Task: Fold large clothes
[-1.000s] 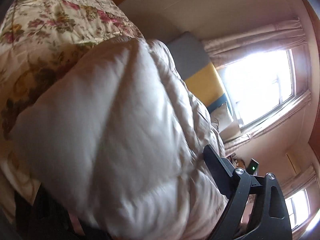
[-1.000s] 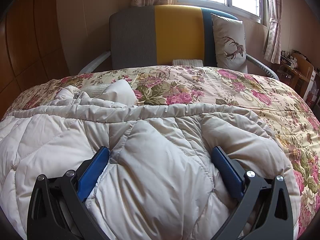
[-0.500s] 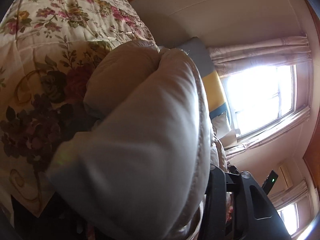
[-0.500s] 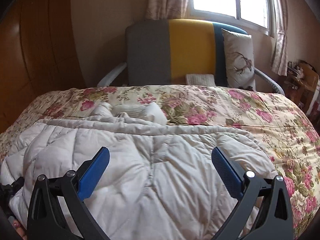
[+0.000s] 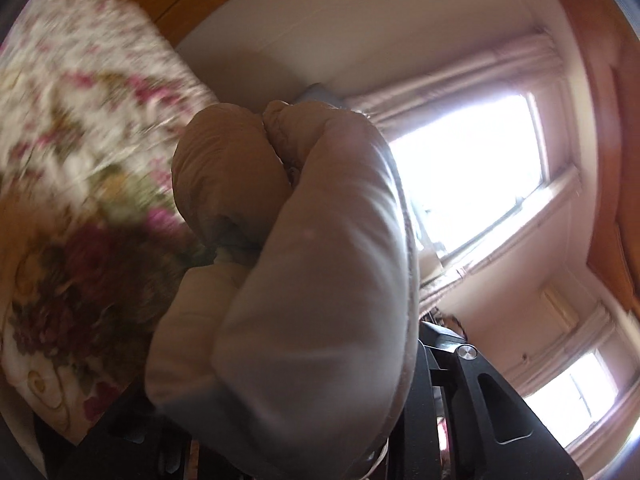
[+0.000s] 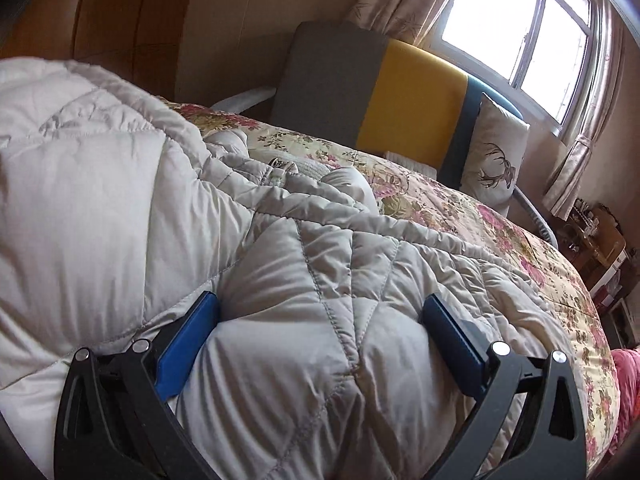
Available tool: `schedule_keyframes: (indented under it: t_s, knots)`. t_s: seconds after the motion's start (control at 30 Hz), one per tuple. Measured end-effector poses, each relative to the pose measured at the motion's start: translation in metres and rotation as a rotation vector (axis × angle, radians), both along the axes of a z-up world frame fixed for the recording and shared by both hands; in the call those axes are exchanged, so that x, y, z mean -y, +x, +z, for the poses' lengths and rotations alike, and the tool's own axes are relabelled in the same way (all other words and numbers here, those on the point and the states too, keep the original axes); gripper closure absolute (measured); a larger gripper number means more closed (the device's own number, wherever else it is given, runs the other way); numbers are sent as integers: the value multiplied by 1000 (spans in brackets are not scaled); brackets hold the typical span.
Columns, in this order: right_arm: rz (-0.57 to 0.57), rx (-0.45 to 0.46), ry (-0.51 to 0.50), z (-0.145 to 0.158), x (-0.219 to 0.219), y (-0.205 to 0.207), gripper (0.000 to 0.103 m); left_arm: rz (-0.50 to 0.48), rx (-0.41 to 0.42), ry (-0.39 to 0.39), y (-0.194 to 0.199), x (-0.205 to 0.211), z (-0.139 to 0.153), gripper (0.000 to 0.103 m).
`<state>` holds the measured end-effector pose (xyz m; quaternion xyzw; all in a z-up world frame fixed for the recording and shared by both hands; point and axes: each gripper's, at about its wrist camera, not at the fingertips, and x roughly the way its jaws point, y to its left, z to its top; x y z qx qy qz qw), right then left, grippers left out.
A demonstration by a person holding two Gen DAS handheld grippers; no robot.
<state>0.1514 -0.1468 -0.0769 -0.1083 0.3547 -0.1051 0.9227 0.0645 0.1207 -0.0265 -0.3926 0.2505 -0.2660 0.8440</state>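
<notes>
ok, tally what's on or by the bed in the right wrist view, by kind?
Quilted coat: 1
Floral bedspread: 1
Deer pillow: 1
Striped chair: 1
Total: 4

The right gripper (image 6: 320, 336) has 2 black skeletal arms with cutouts, silver screws and blue pads (image 6: 186, 344); the left gripper (image 5: 400, 420) is black too.

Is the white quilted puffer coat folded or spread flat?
Partly folded: the white quilted puffer coat lies bunched on the floral bedspread, one side lifted over.
</notes>
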Motion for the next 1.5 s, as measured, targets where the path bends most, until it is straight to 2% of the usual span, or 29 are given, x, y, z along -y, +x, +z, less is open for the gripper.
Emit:
schedule_keyframes:
  t_s: [0.2, 0.3, 0.37, 0.57, 0.67, 0.7, 0.8, 0.93, 0.97, 1.0, 1.07, 1.1, 1.13, 1.2, 1.33, 1.5]
  knots:
    - [40, -15, 105, 5, -21, 11, 2, -8, 133, 128, -21, 12, 61, 78]
    - [71, -12, 76, 0, -42, 18, 2, 3, 141, 209, -31, 18, 74, 78]
    - [78, -20, 59, -3, -46, 19, 2, 12, 137, 259, -39, 24, 76, 78]
    - [85, -46, 105, 0, -34, 21, 2, 41, 114, 243, -35, 21, 79, 78]
    - [87, -39, 96, -3, -35, 21, 2, 25, 123, 279, -36, 35, 83, 78]
    - [89, -36, 99, -3, -34, 20, 2, 19, 127, 288, -16, 37, 75, 78]
    - [104, -64, 125, 6, -24, 18, 2, 25, 159, 334, -13, 45, 79, 78]
    - [33, 50, 248, 35, 6, -13, 2, 48, 198, 371, -15, 45, 83, 78]
    - [21, 46, 261, 36, 8, -14, 2, 51, 197, 377, -13, 45, 83, 78]
    - [19, 13, 253, 32, 6, -12, 2, 55, 193, 378, -12, 45, 81, 78]
    - [46, -57, 172, 12, -11, -3, 2, 58, 189, 370, -10, 48, 80, 78]
    - [62, -36, 119, 3, -22, -4, 2, 49, 186, 376, -9, 52, 79, 78]
    - [78, -11, 78, -2, -30, -6, 2, 27, 172, 400, -6, 60, 78, 78]
    - [83, -9, 59, -6, -34, -6, 2, 10, 177, 451, -5, 75, 77, 77]
    - [89, -36, 137, 9, -15, -16, 2, 7, 259, 559, -14, 99, 85, 72]
    - [14, 58, 271, 39, 32, -67, 2, 24, 311, 707, -10, 126, 84, 72]
